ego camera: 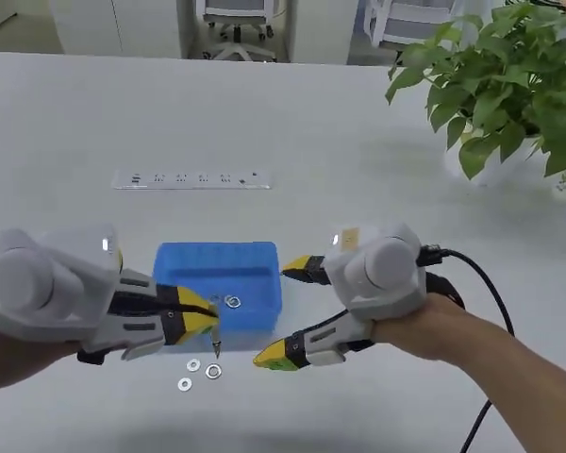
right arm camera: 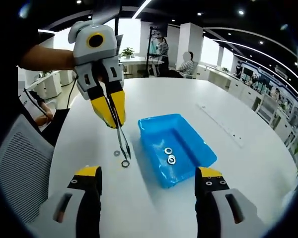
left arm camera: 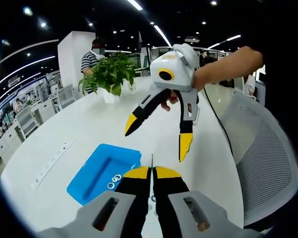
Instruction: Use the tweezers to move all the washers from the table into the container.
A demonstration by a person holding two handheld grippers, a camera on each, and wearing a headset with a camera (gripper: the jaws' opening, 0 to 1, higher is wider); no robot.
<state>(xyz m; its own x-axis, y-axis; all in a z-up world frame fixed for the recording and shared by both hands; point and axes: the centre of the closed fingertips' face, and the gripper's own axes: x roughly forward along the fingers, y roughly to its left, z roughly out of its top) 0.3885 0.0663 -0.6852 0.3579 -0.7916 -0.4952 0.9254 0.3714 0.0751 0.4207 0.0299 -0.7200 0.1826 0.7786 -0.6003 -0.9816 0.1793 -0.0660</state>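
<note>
Washers [ego camera: 213, 372]: three are lying loose on the white table [ego camera: 311, 142], just in front of the blue container [ego camera: 264, 257]. In the right gripper view, two more are sitting inside the container on its floor. The tweezers [right arm camera: 121, 139] are pointing down at the loose group, with their tips sitting at one washer; cannot tell whether that washer is being pinched. The left gripper [ego camera: 208, 317] is clamping the tweezers between its closed yellow jaws and hovering over the container's near left corner. The right gripper [ego camera: 281, 313] is carrying nothing, its jaws are standing wide apart, and it is hanging just beside the container's right side. A power strip [ego camera: 191, 179] is lying farther back, well apart from the container. A potted plant [ego camera: 509, 75] is standing at the far right.
</note>
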